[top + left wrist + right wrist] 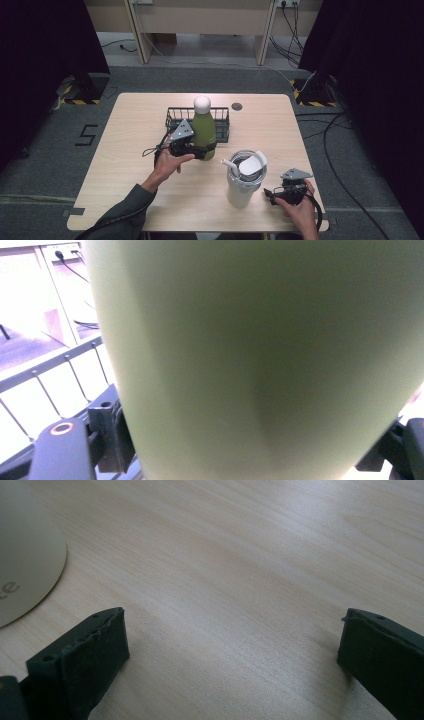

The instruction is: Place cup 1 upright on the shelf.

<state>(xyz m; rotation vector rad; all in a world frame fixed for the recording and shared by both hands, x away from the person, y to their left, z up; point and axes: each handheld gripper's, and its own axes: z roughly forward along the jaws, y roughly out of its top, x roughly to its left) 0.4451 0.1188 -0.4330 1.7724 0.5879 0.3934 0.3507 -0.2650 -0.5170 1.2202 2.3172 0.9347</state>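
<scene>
Beside the wire basket, the left gripper clamps its jaws on the green bottle; the right gripper, near the tumbler, gapes wide, empty.

Place: I work in a recording lab or studio.
Walls: black curtains flank my table.
Floor: grey carpet, hazard-taped stand bases, loose cables.
Marking: a taped "5".

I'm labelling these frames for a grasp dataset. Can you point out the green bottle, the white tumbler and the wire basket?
green bottle (204, 129): high view, middle of its green body.
white tumbler (241, 190): high view, its outer side wall.
wire basket (174, 116): high view, left part of its black wire wall.
</scene>
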